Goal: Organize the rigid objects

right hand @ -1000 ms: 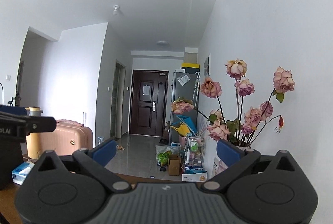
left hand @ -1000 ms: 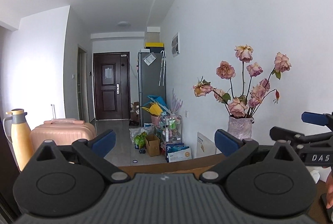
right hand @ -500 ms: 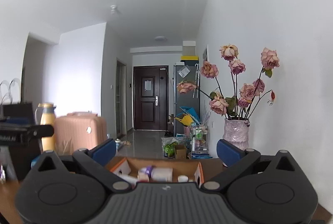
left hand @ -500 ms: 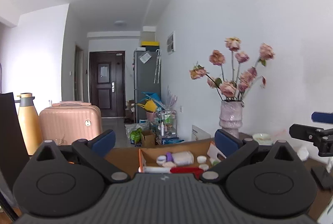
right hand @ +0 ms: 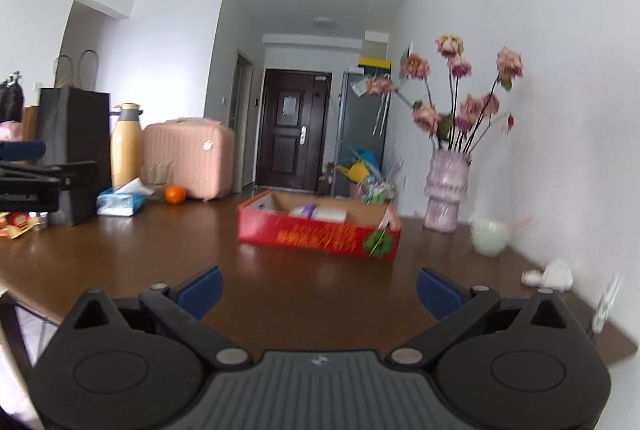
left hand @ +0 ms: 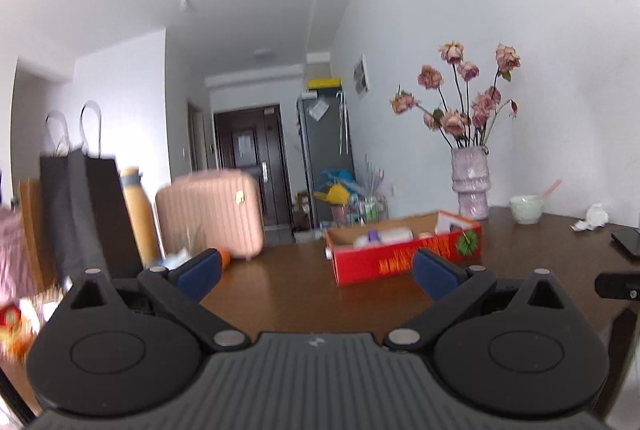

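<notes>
Your landmark is the red box (right hand: 318,233), open-topped, sitting on the dark brown table (right hand: 120,262); pale items lie inside it, too blurred to name. Right of the box, against the white wall, a pink vase (right hand: 444,190) holds dried roses, and nearer to you than the vase stands a pale bowl (right hand: 489,236); crumpled white paper (right hand: 554,273) lies nearer still along the wall edge. Left of the box you have an orange (right hand: 175,193), a blue tissue pack (right hand: 120,202), a yellow flask (right hand: 126,146), a black paper bag (right hand: 74,150) and a pink suitcase (right hand: 190,156) beyond the table edge. Behind the box a hallway runs to a dark door (right hand: 294,128), with a grey fridge (right hand: 360,126) to the door's right. In the left wrist view a dark phone (left hand: 628,242) lies at the table's far right. Your left gripper (left hand: 316,270) is level and low over the table, aimed just left of the box, fingers spread wide, nothing between them. Your right gripper (right hand: 318,290) is likewise level, facing the box square on, fingers apart and empty, well short of the box. Each gripper shows at the edge of the other's view. The box front carries yellow printing and a green round emblem (right hand: 378,242), too smeared to read; lettering on the left gripper's side in the right view is also unreadable.
</notes>
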`<state>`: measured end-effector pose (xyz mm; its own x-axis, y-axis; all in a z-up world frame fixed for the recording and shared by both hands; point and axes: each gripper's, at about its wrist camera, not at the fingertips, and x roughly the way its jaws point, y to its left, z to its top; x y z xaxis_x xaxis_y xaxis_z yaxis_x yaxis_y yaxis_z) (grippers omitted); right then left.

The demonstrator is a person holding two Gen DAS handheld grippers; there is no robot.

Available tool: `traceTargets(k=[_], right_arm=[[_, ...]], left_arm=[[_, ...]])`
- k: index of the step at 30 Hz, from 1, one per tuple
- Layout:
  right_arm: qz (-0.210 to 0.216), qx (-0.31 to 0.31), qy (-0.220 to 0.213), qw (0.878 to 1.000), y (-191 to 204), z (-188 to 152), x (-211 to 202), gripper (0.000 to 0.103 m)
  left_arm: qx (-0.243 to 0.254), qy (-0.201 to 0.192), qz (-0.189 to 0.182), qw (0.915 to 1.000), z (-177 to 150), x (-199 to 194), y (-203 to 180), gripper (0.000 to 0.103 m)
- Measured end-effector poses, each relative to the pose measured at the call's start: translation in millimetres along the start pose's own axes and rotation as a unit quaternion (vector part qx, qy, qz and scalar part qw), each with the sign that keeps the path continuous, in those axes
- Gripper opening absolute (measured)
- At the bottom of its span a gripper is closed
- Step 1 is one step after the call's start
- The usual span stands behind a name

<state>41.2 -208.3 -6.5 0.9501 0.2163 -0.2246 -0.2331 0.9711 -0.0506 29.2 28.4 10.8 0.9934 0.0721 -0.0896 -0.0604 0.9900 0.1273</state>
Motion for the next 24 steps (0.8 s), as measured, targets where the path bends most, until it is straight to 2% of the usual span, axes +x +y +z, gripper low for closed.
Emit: traceTargets(k=[3, 6, 8, 10, 14, 17, 24], right_arm=[[0.001, 0.02, 0.007, 1.0, 6.5, -17.9, -20.9, 0.103], [-0.01, 0.057, 0.016, 0.998, 4.3, -30.2, -38.8, 0.103], [-0.019, 0.08, 0.009, 0.997, 3.0, -37.2, -52.6, 0.103], [-0.018, 0.09, -0.002, 0.996, 4.3, -40.4, -56.7, 0.103], [0.011, 0.075, 0.026, 0.997, 17.9, -39.1, -44.6, 0.103], [0.018, 0.06, 0.021, 0.998, 23.9, -36.6, -45.7, 0.103], [0.012, 0.069, 0.013, 0.997, 20.7, -33.4, -48.0, 0.103]], left_arm=[[-0.008, 0.021, 0.002, 0.9997, -19.6, -17.1, -4.9, 0.103], [0.0, 0.04, -0.025, 0.9989, -30.1, -28.7, -12.9, 0.103], [-0.016, 0.043, -0.045, 0.998, -31.7, -36.4, -11.2, 0.103], [-0.03, 0.043, -0.047, 0.9975, -32.5, -40.5, -7.8, 0.103], [-0.049, 0.046, -0.034, 0.9972, -31.8, -38.4, -0.8, 0.103], [-0.053, 0.045, -0.033, 0.997, -30.9, -38.6, 1.0, 0.103], [-0.053, 0.043, -0.039, 0.9969, -28.6, -41.2, -3.2, 0.103]])
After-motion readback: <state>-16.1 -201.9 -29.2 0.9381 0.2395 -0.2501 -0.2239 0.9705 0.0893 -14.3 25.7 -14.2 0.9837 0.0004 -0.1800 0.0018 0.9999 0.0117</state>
